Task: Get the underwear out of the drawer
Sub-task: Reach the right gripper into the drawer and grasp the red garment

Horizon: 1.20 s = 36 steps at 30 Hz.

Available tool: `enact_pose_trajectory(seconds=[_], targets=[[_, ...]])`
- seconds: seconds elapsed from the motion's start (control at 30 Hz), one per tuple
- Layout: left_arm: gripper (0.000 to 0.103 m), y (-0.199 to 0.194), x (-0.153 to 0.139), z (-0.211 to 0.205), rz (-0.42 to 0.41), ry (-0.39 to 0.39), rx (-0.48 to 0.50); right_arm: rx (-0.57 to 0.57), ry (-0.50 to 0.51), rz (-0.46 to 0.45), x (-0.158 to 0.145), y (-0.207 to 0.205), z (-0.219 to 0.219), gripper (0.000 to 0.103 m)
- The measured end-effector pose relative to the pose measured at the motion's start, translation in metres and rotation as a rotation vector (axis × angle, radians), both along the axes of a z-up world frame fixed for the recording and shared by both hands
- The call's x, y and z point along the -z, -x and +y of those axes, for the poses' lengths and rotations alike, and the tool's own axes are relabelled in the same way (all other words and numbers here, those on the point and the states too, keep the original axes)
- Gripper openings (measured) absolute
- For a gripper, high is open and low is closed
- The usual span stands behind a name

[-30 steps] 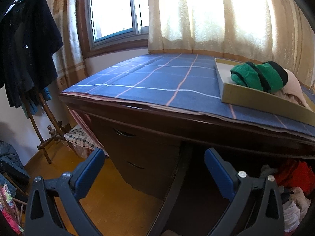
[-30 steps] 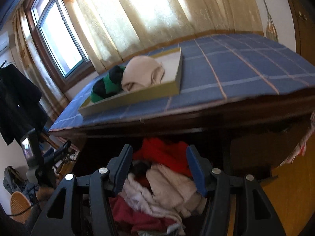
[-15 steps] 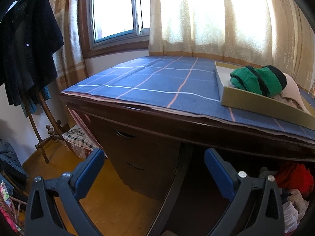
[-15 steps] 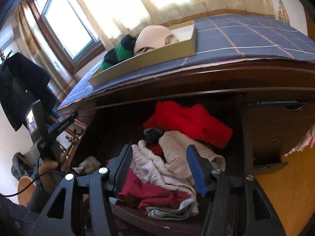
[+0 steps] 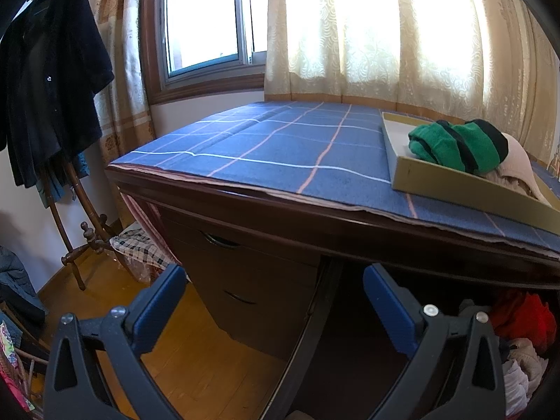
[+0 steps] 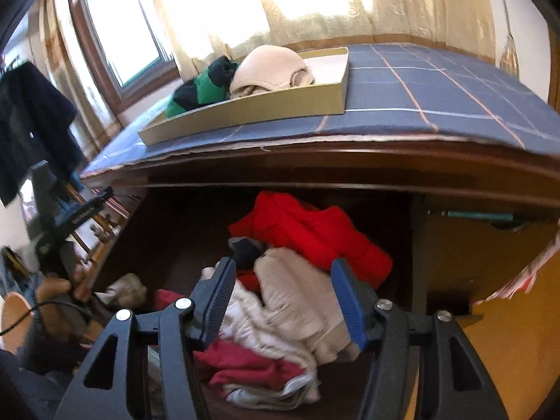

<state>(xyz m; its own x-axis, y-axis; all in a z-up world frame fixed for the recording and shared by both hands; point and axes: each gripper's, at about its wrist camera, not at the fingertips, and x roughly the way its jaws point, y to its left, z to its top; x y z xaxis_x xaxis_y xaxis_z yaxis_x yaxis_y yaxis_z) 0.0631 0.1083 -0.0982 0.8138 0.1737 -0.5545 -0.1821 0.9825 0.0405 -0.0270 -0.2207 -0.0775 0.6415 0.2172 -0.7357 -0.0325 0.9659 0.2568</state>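
The open drawer [image 6: 168, 245] under the desk holds a heap of underwear: a red piece [image 6: 308, 231], a cream piece [image 6: 297, 290] and a dark red one [image 6: 245, 364]. My right gripper [image 6: 282, 269] hangs open just over the cream piece, its blue pads apart on either side and gripping nothing. My left gripper [image 5: 273, 280] is open and empty, held off to the left in front of the desk's shut side drawers [image 5: 245, 280]. The heap [image 5: 521, 332] shows at that view's lower right. In the right wrist view the left gripper [image 6: 70, 217] appears at the left edge, held by a hand [image 6: 52, 290].
On the blue checked desk cloth [image 5: 280, 147] lies a shallow gold tray [image 6: 252, 112] with a green-and-black garment [image 5: 458, 147] and a beige one [image 6: 273, 66]. A coat stand with dark clothes [image 5: 45, 80] stands at the left. Below is wooden floor [image 5: 210, 350].
My right gripper has dropped and tipped toward the drawer, so the clothes heap now fills the space between its fingers. The left gripper has stayed where it was.
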Motion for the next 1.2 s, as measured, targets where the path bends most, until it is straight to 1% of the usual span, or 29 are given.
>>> enact_pose_trajectory(seconds=[0.07, 0.17, 0.27, 0.37, 0.4, 0.57, 0.63, 0.7, 0.83, 0.97, 1.0, 1.03, 1.07, 1.13, 1.2], targets=[[0.103, -0.001, 0.0, 0.0, 0.002, 0.0, 0.0, -0.037, 0.027, 0.005, 0.001, -0.009, 0.001, 0.059], [0.103, 0.0, 0.0, -0.001, 0.005, -0.002, 0.0, -0.132, 0.144, 0.029, 0.006, -0.028, 0.013, 0.059], [0.103, 0.0, 0.0, -0.002, 0.003, -0.004, 0.001, -0.195, 0.219, 0.074, 0.017, -0.044, 0.022, 0.059], [0.103, 0.0, 0.0, -0.002, 0.005, -0.002, 0.002, -0.222, 0.273, 0.089, 0.024, -0.054, 0.029, 0.059], [0.103, 0.001, 0.0, -0.002, 0.006, 0.0, 0.002, -0.231, 0.304, 0.094, 0.025, -0.059, 0.033, 0.059], [0.103, 0.0, -0.001, -0.002, 0.007, 0.002, 0.003, -0.249, 0.418, 0.066, 0.025, -0.065, 0.044, 0.059], [0.103, 0.0, 0.0, -0.001, 0.007, 0.001, 0.004, -0.258, 0.439, 0.079, 0.029, -0.072, 0.047, 0.059], [0.103, 0.0, -0.001, -0.001, 0.006, 0.004, 0.005, -0.28, 0.445, 0.114, 0.039, -0.08, 0.05, 0.059], [0.103, -0.002, 0.0, -0.001, 0.01, 0.009, 0.005, -0.298, 0.499, 0.156, 0.056, -0.096, 0.053, 0.059], [0.103, -0.004, 0.0, -0.002, 0.013, 0.009, 0.008, -0.315, 0.483, 0.167, 0.06, -0.101, 0.05, 0.059], [0.103, -0.004, 0.0, -0.002, 0.013, 0.009, 0.007, -0.32, 0.484, 0.171, 0.06, -0.1, 0.049, 0.055], [0.103, -0.004, 0.0, -0.002, 0.014, 0.008, 0.007, -0.32, 0.49, 0.178, 0.061, -0.099, 0.048, 0.039], [0.103, -0.004, 0.0, -0.002, 0.014, 0.009, 0.008, -0.317, 0.476, 0.199, 0.061, -0.098, 0.045, 0.03], [0.103, -0.004, 0.0, -0.002, 0.014, 0.01, 0.01, -0.309, 0.414, 0.214, 0.059, -0.097, 0.034, 0.026], [0.103, -0.003, 0.001, -0.002, 0.013, 0.011, 0.011, -0.3, 0.389, 0.205, 0.055, -0.091, 0.026, 0.023]])
